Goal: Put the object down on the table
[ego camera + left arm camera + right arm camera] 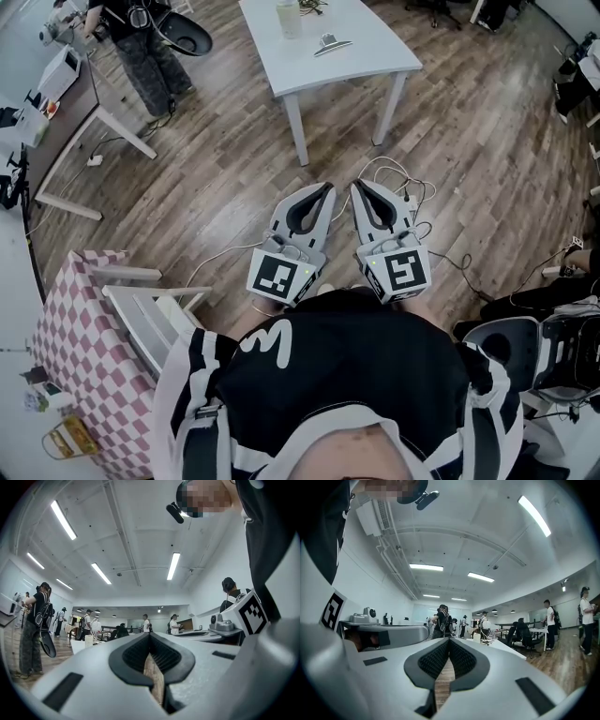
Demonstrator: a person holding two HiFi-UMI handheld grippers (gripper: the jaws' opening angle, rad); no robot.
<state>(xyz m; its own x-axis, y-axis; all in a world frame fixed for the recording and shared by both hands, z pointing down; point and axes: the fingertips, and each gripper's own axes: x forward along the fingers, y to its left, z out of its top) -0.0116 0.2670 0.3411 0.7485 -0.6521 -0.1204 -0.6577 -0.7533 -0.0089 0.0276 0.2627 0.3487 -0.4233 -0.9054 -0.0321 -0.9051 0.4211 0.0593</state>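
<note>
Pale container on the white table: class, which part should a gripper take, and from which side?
Probably its side wall at mid-height, coming level from the near edge of the white table. The pale container stands upright, apparently straight-sided; the top before it is bare, and a grey object lies to its right.
</note>
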